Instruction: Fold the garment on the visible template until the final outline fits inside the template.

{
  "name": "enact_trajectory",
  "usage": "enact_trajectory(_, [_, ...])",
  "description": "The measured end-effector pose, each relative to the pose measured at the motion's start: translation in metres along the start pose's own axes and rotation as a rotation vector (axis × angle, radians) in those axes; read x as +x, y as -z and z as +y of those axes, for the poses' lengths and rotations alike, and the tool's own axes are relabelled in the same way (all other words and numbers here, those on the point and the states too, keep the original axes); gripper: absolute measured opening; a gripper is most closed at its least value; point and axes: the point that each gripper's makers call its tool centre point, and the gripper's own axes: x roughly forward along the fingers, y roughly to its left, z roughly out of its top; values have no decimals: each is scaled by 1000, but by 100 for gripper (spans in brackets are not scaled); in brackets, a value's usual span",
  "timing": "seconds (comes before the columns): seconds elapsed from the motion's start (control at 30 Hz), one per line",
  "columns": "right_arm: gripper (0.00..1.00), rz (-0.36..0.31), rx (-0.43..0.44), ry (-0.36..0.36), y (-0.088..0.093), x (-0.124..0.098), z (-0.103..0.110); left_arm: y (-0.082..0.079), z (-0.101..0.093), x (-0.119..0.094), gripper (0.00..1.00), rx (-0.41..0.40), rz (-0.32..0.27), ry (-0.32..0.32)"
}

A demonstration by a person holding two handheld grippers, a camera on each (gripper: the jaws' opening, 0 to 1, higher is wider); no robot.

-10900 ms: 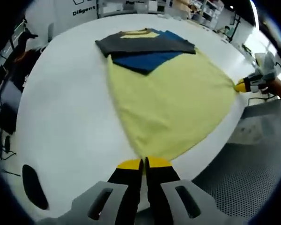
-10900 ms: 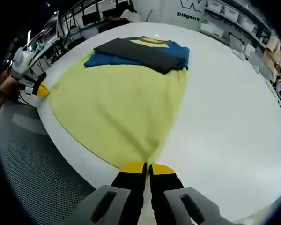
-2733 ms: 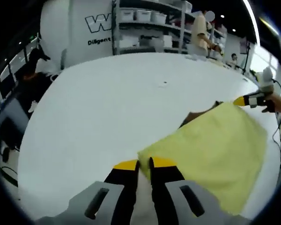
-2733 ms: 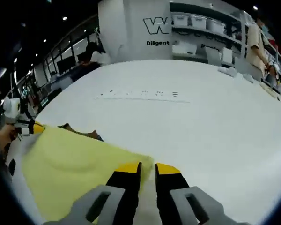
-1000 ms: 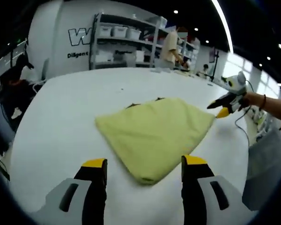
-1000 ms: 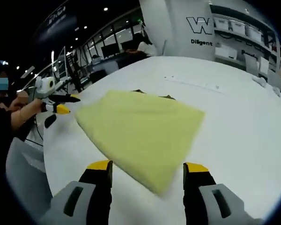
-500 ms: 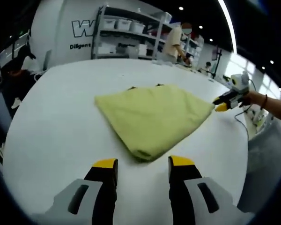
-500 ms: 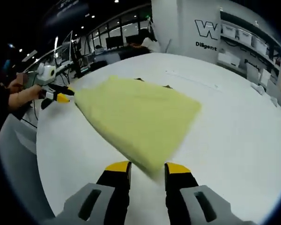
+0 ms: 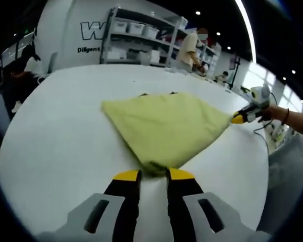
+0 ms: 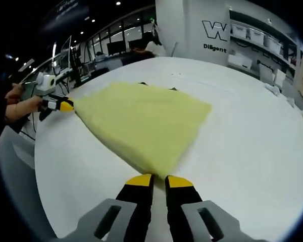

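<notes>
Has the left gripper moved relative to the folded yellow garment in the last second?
Yes. The left gripper has closed in on the near corner of the folded yellow garment, its jaws narrowing around it.

left gripper (image 9: 153,175): two black jaws w/ yellow tips, each rising from a light grey moulded base w/ a dark slanted oval slot. right gripper (image 10: 158,181): same build, black jaws, yellow tips, grey bases w/ oval slots. seen from the other side in left gripper view, the right gripper is black w/ a yellow tip and a pale grey-white body on top; a thin dark cable hangs below it, and the person's hand (image 9: 268,113) behind it has a dark band at the wrist. in right gripper view the left gripper looks the same from afar: yellow tip, black jaws, white-grey body, held by a hand (image 10: 15,94).
</notes>
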Motion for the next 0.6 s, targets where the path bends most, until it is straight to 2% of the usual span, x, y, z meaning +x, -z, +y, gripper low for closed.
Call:
enact_trajectory(0.13, [0,2,5,3,1,0,0,0,-2,3,11,23,4,0])
enact_trajectory(0.23, [0,9,1,4,2,0,0,-1,-5,4,1,28,-5,22])
enact_trajectory(0.4, [0,18,-7,-2,2,-1,0,-1,-5,3,0,86,4,34])
enact_trajectory(0.6, [0,20,-11,7,1,-3,-4,-1,3,-5,0,206,44,26])
